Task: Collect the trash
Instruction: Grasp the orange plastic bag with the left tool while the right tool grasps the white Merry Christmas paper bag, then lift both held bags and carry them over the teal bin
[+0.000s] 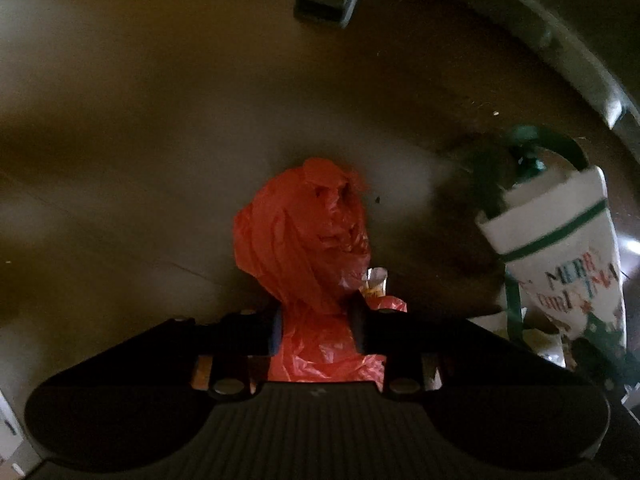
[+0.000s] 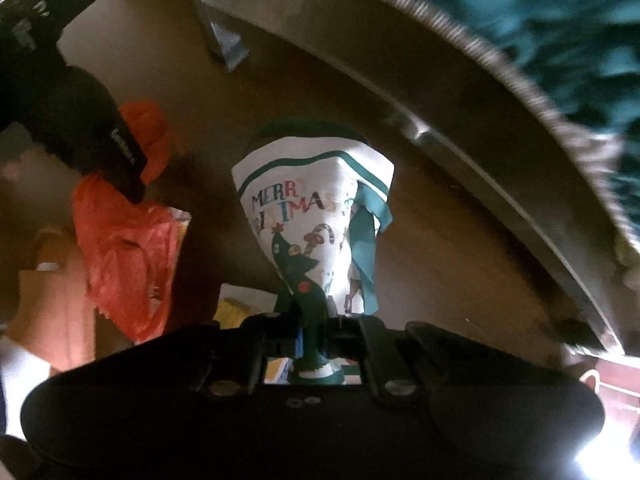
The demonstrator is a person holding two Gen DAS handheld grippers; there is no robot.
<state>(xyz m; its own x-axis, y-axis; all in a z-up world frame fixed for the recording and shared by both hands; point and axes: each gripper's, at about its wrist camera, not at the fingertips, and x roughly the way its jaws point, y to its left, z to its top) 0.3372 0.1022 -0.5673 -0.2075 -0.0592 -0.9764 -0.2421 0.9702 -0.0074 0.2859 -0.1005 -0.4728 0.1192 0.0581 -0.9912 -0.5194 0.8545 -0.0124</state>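
The left claw, low in the middle of its view, is pinched tight on a red bag. The right claw is squeezed shut on a Christmas bag. In the left view the Christmas bag sits right of the red bag, close by, its mouth pointing away. The brown floor lies far behind.

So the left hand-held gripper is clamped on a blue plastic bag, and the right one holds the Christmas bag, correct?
Not quite: the plastic bag is orange-red, not blue, as the left wrist view shows. The left hand-held gripper is indeed clamped on it, and the right hand-held gripper holds the Christmas bag.
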